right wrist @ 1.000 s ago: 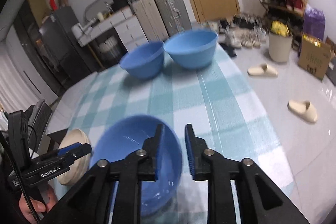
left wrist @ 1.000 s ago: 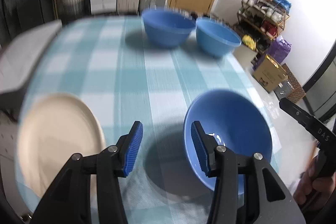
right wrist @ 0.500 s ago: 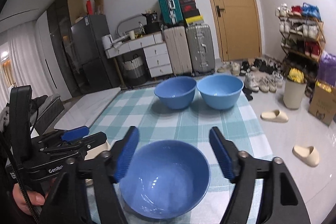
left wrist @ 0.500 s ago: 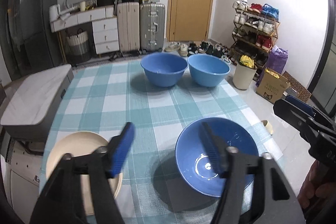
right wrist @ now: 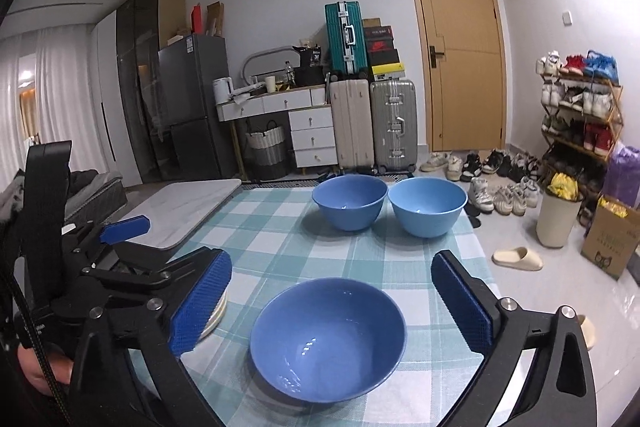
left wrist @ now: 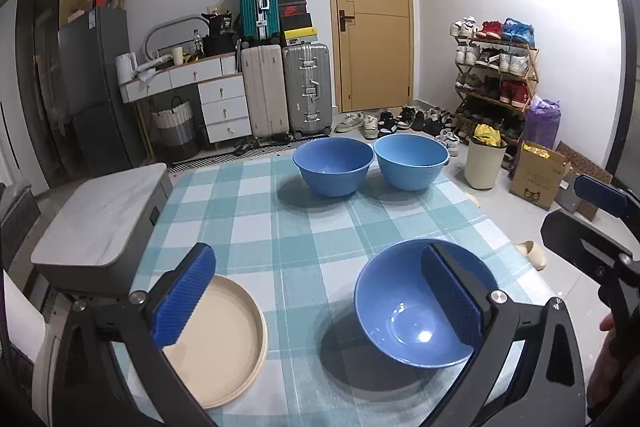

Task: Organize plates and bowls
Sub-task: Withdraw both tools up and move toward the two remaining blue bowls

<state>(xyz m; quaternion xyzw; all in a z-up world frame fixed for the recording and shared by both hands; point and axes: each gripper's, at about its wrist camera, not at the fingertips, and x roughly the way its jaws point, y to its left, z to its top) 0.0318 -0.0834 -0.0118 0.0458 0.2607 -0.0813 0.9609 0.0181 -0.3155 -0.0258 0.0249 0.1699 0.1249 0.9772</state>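
- Checked teal-and-white cloth covers the tabletop (left wrist: 256, 227); behind it stand suitcases (left wrist: 286, 91), a wooden door (left wrist: 370, 15) and a shoe rack (left wrist: 496, 75).
- Your left gripper (left wrist: 318, 301) hovers above the near edge of the tabletop; its jaws are opening, spread wide, with nothing pressed between the blue pads.
- Your right gripper (right wrist: 332, 301) is likewise opening, its pads standing clear on either side of the near bowl (right wrist: 328, 337) without touching it.
- That near bowl, dark blue and upright, sits on the cloth close to the front edge, seen past the left gripper's right finger in the left wrist view.
- To its left lies the beige plate (left wrist: 224, 339), flat on the tabletop, apart from the bowl.
- At the far edge, two blue bowls stand side by side: the darker far bowl (left wrist: 333, 165) on the left, the lighter far bowl (left wrist: 411, 161) on the right, rims nearly touching.
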